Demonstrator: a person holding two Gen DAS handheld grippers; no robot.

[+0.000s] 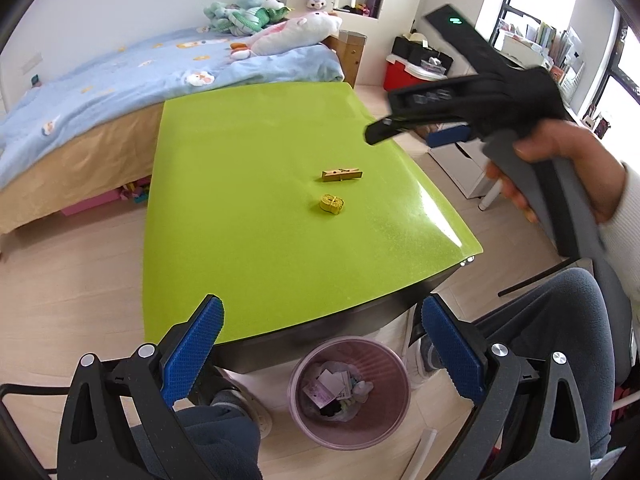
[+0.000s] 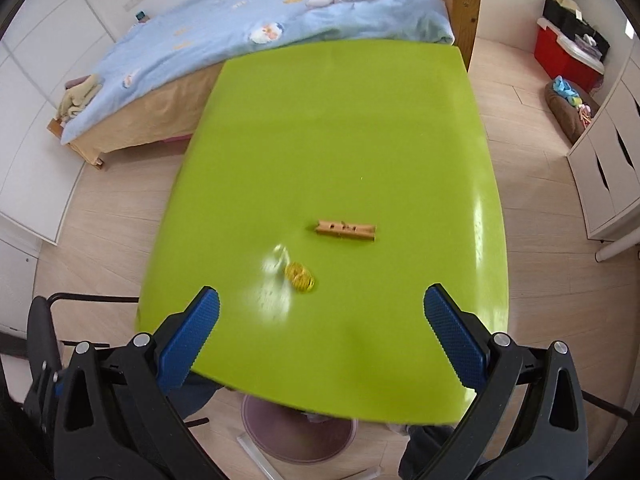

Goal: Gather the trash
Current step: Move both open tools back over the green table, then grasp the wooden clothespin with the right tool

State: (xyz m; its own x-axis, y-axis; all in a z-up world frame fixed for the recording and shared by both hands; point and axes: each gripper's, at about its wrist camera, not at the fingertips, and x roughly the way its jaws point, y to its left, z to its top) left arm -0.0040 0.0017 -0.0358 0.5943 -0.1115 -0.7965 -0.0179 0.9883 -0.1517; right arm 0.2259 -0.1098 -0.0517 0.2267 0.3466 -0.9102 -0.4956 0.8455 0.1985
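Wooden clothespin (image 2: 346, 231), one yellow coil (image 2: 299, 277)

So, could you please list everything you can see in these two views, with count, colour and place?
table: one, lime green top, centre of both views
clothespin: one, wooden tan, lying flat on the table
rubber band bundle: one, yellow, on the table, just nearer than the clothespin, apart from it
waste bin: one, pinkish purple, on the floor under the table's near edge, scraps already inside
bed: one, light blue blanket, beyond the table
plush toys: several, green, white and pink, at the head of the bed
storage box: one, red, far right on the floor
left gripper: blue pads, jaws open, above the bin
right gripper: blue pads, jaws open, over the table
hand: one, holding the right gripper's handle
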